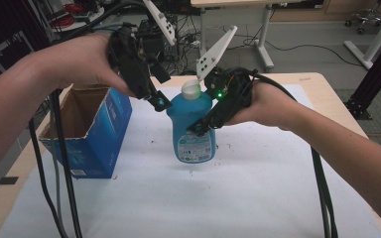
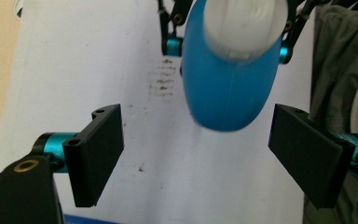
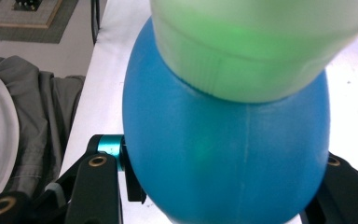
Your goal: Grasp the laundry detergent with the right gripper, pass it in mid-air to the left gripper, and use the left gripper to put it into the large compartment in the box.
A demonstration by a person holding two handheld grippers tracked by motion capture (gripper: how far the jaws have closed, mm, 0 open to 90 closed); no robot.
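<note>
White paper or cloth covers most of a pale wooden table (image 1: 322, 84), its smooth surface flecked with small dark specks. Behind it a grey floor carries desk legs and loose cables. At the table's left stands an open blue cardboard box (image 1: 92, 131), its brown inner walls showing and its top flaps torn or folded. Near the middle a blue plastic bottle (image 1: 192, 126), rounded at the shoulders and wearing a white label low on its front, is held upright; whether its base touches the sheet is hard to tell from above. A white ribbed cap (image 1: 191, 89) tops it. The right gripper (image 1: 206, 124) pinches the bottle's body, its black jaws pressed against either side in the right gripper view. The left gripper (image 2: 198, 158) hovers by the bottle's left shoulder, its flat black pads (image 2: 98, 149) spread wide with nothing between them, the bottle lying beyond.
</note>
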